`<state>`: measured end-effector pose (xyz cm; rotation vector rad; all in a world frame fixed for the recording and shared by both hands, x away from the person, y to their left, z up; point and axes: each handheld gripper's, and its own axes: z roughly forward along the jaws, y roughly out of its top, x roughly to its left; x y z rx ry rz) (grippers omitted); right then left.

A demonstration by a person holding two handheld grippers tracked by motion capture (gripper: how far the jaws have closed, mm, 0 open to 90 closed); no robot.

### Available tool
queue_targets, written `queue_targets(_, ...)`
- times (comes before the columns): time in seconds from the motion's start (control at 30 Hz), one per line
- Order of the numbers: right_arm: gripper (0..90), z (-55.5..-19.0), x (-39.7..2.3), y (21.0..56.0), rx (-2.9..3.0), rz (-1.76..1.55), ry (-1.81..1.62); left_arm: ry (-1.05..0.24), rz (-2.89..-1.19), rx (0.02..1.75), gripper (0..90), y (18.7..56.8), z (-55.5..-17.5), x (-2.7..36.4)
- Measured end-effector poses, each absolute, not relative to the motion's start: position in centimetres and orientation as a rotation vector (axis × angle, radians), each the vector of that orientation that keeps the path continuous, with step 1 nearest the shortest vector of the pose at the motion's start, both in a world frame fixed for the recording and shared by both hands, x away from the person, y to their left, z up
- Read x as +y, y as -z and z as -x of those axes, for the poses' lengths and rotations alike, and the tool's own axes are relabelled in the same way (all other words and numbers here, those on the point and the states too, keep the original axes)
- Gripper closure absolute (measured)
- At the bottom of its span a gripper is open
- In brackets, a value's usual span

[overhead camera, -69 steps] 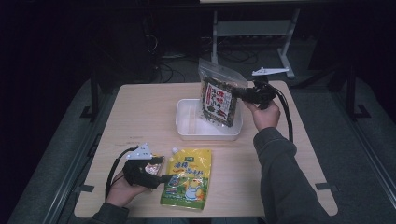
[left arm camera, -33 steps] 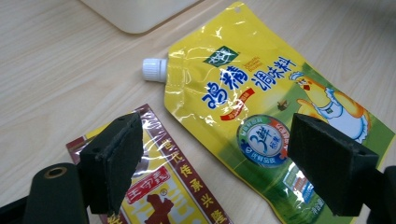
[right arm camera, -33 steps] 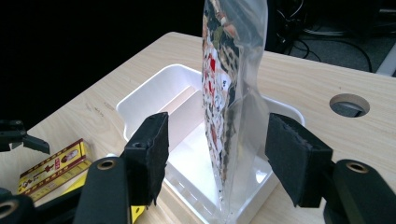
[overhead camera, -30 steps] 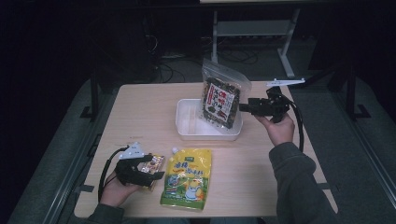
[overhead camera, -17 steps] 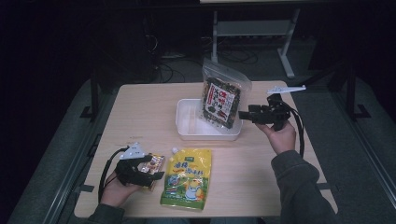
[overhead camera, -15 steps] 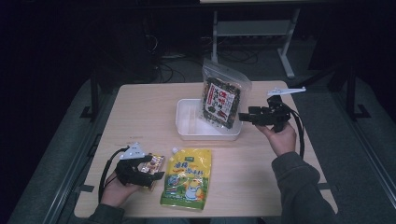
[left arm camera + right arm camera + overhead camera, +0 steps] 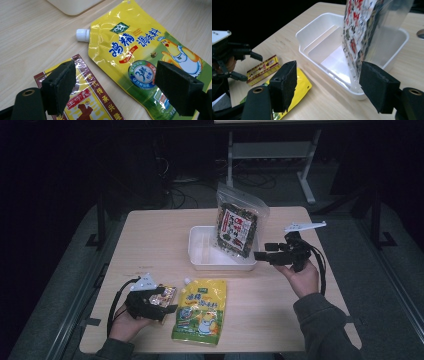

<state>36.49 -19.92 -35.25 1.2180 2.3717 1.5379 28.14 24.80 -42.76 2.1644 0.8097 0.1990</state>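
At the near edge of the pale wooden desk [image 7: 150,235], the left tongs [image 7: 167,301] rest released, their jaws spread over the seam between a small red-and-yellow foil sachet [image 7: 82,100] and a flat yellow spouted pouch with a white cap and cartoon chicken [image 7: 200,310]. That pouch lies with its long axis running away from the person, cap end farther off, just right of those tongs. Farther on, the right tongs [image 7: 264,255] are released too; their jaws have just been opening with nothing pressed between them. They point level toward the clear plastic bag of dark dried food with a red label [image 7: 237,227], which stands upright, leaning, in the white rectangular plastic tray [image 7: 200,260], just left of the right tongs. The left hand looks nearer the pouch for the coming grasp.
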Motion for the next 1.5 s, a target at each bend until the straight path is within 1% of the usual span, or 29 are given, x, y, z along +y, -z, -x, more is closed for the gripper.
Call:
queue_targets(0.13, 27.3, -36.1, -19.4, 35.8, 2.405, -1.218, -1.533, -0.198, -2.163, 0.807, 17.1, 42.7, -28.1, 24.8)
queue_targets(0.4, 26.3, -34.9, -18.3, 35.9, 2.457, -1.171, -1.515, -0.196, -2.17, 0.795, 17.1, 42.7, -28.1, 24.4)
queue_targets(0.67, 26.0, -34.6, -17.7, 36.2, 2.478, -1.16, -1.524, -0.196, -2.169, 0.794, 17.1, 42.6, -28.2, 24.5)
queue_targets(0.97, 25.3, -34.0, -15.6, 38.1, 2.57, -1.148, -1.509, -0.193, -2.179, 0.781, 17.1, 42.5, -28.1, 24.1)
queue_targets(1.13, 25.4, -34.0, -14.4, 39.0, 2.624, -1.146, -1.493, -0.19, -2.188, 0.77, 17.1, 42.6, -28.1, 23.8)
queue_targets(1.3, 27.4, -34.3, -13.0, 39.4, 2.665, -1.131, -1.463, -0.18, -2.19, 0.766, 17.3, 42.7, -28.0, 23.6)
queue_targets(1.5, 29.3, -34.7, -12.5, 40.1, 2.703, -1.154, -1.413, -0.181, -2.195, 0.758, 17.3, 42.6, -28.0, 23.4)
